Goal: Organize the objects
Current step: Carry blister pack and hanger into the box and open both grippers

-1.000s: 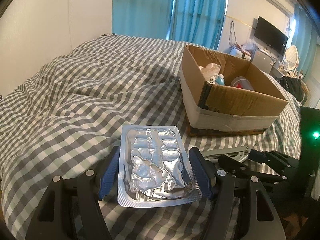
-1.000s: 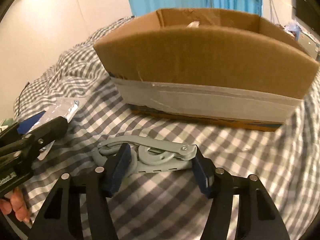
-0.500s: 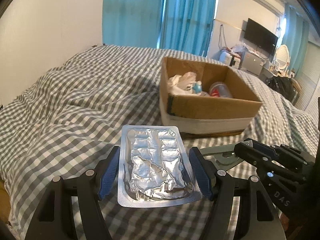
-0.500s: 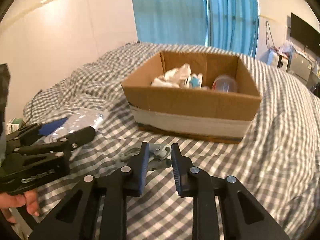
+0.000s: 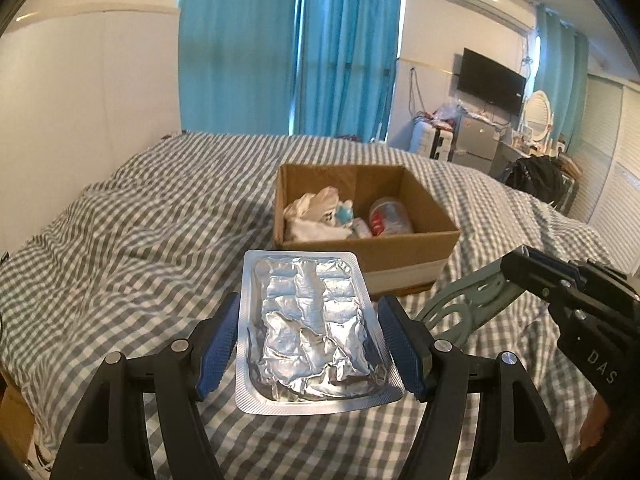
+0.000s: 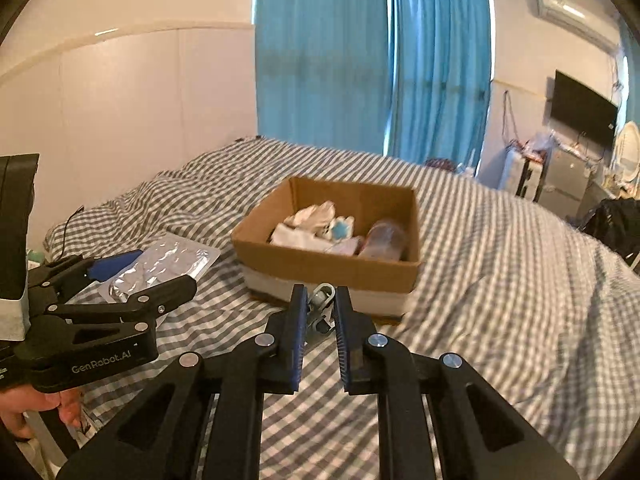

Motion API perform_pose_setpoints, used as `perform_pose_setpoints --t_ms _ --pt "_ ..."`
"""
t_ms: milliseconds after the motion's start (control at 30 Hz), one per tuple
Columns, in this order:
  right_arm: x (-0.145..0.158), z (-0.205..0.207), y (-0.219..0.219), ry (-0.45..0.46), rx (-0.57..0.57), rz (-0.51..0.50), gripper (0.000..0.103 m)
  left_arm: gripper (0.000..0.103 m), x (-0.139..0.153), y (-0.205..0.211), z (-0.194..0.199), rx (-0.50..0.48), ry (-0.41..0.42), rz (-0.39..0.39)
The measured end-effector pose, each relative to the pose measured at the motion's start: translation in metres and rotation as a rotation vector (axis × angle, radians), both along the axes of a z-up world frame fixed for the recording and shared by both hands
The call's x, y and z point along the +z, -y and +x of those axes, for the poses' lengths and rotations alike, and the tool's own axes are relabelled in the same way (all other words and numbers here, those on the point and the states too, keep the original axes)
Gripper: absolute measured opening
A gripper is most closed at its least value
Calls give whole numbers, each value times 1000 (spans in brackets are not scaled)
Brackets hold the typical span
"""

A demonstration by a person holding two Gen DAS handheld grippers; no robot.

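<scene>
A silver foil blister pack (image 5: 312, 332) sits flat between the blue pads of my left gripper (image 5: 309, 308), which is shut on its long edges and holds it above the bed. My right gripper (image 6: 321, 300) is shut on a grey hinged metal tool (image 6: 322, 295), whose tip pokes out past the pads. In the left wrist view the tool (image 5: 460, 300) hangs from the right gripper (image 5: 516, 264) over the bedcover. The open cardboard box (image 5: 360, 256) stands ahead of both grippers. It holds white cloth, a small blue item and a clear jar. The right wrist view also shows the box (image 6: 320, 268) and the left gripper (image 6: 160, 270).
Everything rests on a bed with a grey-and-white checked cover (image 5: 140, 240). A white wall runs along its left side, and blue curtains (image 5: 288, 48) hang behind. A TV, a desk with clutter and a black bag (image 5: 536, 176) stand at far right. A hand (image 6: 24, 412) grips the left gripper's handle.
The right gripper closed on the grey tool and lifted it off the bed. Both grippers rose, so the box now appears lower and farther away. The blister pack stayed gripped.
</scene>
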State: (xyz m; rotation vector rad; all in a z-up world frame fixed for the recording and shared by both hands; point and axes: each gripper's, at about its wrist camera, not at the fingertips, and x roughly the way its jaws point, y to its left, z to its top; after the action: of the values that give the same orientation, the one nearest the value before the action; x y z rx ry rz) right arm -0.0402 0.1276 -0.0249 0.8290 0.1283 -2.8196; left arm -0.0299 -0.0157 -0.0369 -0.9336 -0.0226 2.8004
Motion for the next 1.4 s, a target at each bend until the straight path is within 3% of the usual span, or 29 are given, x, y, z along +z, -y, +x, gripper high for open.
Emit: perform_pose_setpoints --t_ms 333,633,767,900,1067,1267,1400 --pt "67 -4 -2 -110 1 45 13 71 54 -14 -24 -29 -69 18" --pt "102 -65 7 -165 11 85 13 71 72 -23 -87 -33 -101 -2" --pt "94 -105 8 -127 8 95 13 71 62 -27 -118 -30 -82 -15" --pt "66 -147 5 -45 16 118 13 71 39 -33 -154 -23 -39 -36" --pt "29 -194 -2 78 14 55 13 71 2 -42 -187 -19 28 -31" --pt "1 -221 -3 114 16 74 13 71 -30 -54 -212 -36 75 -40" --pt "1 -234 -11 119 37 30 14 73 -37 -59 -220 -56 102 -48"
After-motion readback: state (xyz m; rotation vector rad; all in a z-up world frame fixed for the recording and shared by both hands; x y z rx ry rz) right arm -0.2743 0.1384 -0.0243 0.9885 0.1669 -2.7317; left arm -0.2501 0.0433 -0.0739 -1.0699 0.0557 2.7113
